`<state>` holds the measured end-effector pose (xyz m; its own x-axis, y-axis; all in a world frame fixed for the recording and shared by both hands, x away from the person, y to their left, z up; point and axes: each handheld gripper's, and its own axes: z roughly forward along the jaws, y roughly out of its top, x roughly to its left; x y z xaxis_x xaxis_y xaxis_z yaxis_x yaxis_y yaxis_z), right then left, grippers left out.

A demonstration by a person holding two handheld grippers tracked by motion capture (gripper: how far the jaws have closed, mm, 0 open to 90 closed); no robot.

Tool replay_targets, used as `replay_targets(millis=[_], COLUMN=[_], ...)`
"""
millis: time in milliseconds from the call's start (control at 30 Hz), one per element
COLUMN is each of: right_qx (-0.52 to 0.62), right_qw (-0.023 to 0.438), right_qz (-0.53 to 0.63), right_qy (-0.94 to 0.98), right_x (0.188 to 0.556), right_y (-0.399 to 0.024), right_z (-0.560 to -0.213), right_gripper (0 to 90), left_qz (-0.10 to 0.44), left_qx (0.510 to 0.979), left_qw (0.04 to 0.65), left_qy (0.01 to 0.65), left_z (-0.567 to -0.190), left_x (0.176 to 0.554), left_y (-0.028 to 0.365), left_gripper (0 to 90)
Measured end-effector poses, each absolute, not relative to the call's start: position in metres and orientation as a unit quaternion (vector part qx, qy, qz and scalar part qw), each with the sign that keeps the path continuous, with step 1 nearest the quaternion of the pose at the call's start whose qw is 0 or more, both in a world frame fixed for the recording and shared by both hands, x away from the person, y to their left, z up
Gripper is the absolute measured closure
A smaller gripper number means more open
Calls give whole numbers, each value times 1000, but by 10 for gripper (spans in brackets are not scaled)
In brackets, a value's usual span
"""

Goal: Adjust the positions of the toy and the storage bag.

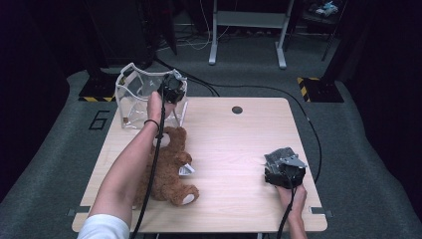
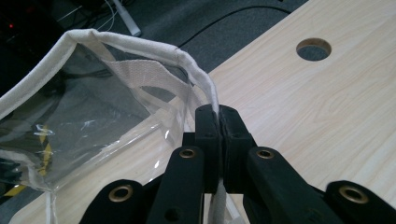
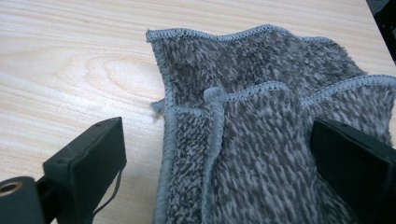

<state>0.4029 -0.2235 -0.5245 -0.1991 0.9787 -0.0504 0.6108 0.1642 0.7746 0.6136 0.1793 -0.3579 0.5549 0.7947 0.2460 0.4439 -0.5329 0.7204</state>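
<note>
Left tongs [image 2: 218, 116] pinched tight on the white fabric rim [image 2: 205, 84] of the clear plastic tote bag [image 1: 144, 97]. We read this grip as holding the mouth up and open, since the soft walls sag without support. Brown teddy bear [image 1: 169, 167] lies on the worktop [image 1: 234, 149] just nearer the person than those tongs, likely next to go in. Right tongs [image 3: 219, 154] stand wide, jaws either side of a grey folded towel [image 3: 261, 116] lying flat beneath them, not yet gripping. We judge them poised for pickup.
</note>
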Motion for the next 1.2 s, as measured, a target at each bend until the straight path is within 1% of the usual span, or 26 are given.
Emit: replay_targets(millis=[133, 767, 1200], right_qx=[563, 562, 562], right_qw=[289, 290, 291], right_qz=[318, 318, 318], right_qy=[706, 706, 706], right_x=[403, 403, 403], right_y=[-223, -223, -223], right_z=[-525, -525, -525], right_gripper=[39, 40, 40], left_qz=[289, 258, 233], left_qx=[830, 844, 854], left_qw=[309, 338, 364], left_qy=[364, 327, 291], left_z=[-358, -357, -358], left_x=[613, 605, 591], left_y=[172, 137, 111], left_gripper=[876, 876, 875])
